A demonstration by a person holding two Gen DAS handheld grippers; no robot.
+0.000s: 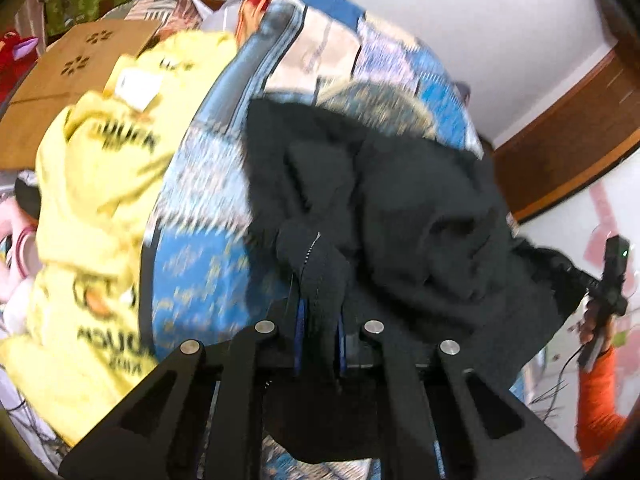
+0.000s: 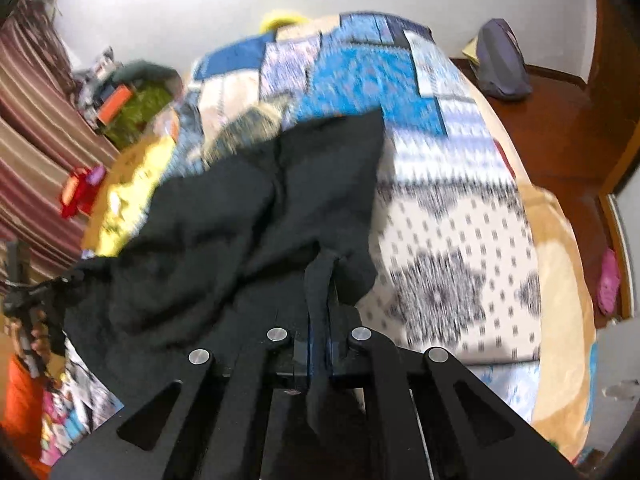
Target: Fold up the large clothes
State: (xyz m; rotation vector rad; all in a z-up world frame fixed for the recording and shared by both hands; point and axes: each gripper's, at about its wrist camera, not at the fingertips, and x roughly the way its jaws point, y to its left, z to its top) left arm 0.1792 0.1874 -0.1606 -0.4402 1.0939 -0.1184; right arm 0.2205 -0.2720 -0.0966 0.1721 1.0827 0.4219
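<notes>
Both tongs, left (image 1: 319, 312) and right (image 2: 319, 320), pinching soft, rumpled black garment (image 1: 400, 220) over patchwork quilt (image 2: 440, 200).

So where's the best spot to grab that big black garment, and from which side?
By its near edge, from above and the near side, one corner each. The black garment lies crumpled on the patchwork bedspread, so only its thin hem fits between fingers. The left gripper and right gripper are already shut on bunched cloth there, set apart.
</notes>
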